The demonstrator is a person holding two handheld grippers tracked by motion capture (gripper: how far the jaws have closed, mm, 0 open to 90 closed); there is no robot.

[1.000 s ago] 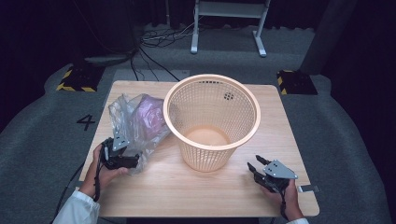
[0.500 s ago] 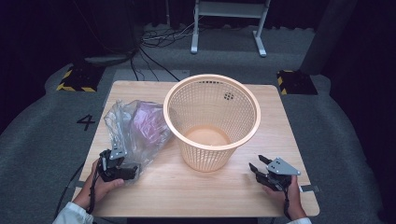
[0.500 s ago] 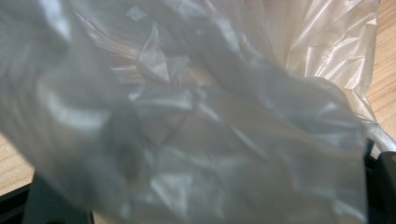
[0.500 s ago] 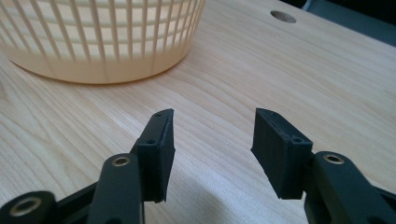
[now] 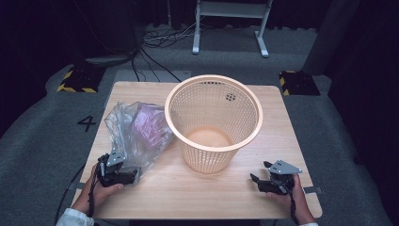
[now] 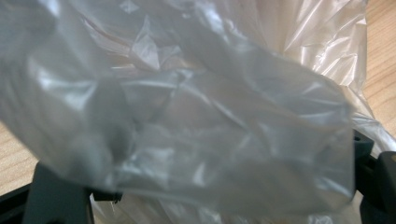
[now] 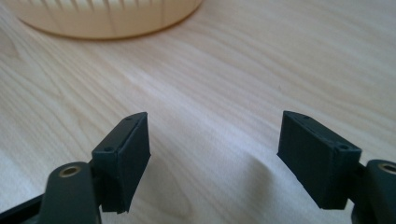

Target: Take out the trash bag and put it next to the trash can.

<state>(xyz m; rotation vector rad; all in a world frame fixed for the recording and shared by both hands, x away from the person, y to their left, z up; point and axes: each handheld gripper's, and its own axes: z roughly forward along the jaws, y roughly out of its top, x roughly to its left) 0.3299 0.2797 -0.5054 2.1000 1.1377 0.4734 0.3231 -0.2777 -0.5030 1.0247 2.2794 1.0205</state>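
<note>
Left gripper (image 5: 123, 175) sits at the table's (image 5: 197, 200) front left corner, jaws spread, with the bag (image 5: 136, 134) draped between them; whether the pads press on it I cannot tell. Bag: clear, crinkled, glossy film, something purple inside, lying left of the basket (image 5: 212, 122) and touching its wall. Right gripper (image 5: 258, 181), front right, has just been opening; jaws wide, nothing between.
</note>
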